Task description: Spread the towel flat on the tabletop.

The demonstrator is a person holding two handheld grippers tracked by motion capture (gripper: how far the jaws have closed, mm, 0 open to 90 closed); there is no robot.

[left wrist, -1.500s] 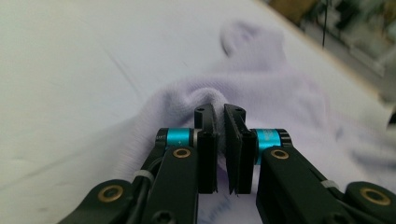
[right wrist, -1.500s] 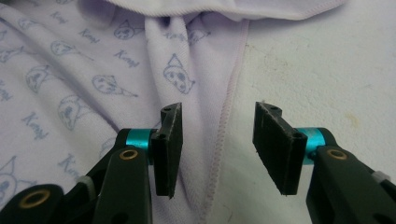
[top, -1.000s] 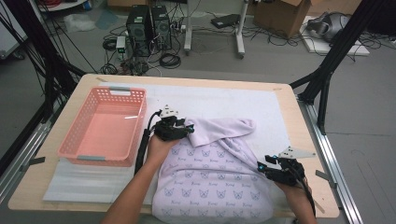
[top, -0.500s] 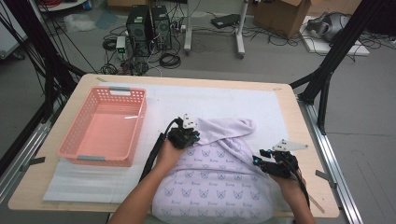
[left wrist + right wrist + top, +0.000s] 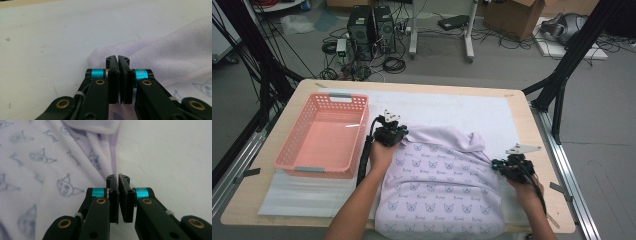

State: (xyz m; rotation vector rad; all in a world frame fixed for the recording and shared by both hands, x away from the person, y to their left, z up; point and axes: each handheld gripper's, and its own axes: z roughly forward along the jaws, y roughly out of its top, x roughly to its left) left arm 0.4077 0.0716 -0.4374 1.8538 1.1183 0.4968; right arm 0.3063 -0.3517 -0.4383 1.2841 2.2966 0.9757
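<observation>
A lavender garment printed with small faces lies on the white mat, its lower part hanging over the near table edge. My left gripper is at its upper left corner, shut on the garment; in the left gripper view the jaws meet with lavender cloth pinched low between them. My right gripper is at the garment's right edge. Its jaws have just closed, and they pinch the stitched hem of the garment.
An empty pink plastic basket stands on the left of the wooden table. Bare white mat stretches behind the garment. Black frame legs, computers and cables are on the floor beyond the table.
Both grippers went from open to shut on the garment. The left one reached right onto the cloth, then drew back left with its corner. The right one shifted slightly up and left.
</observation>
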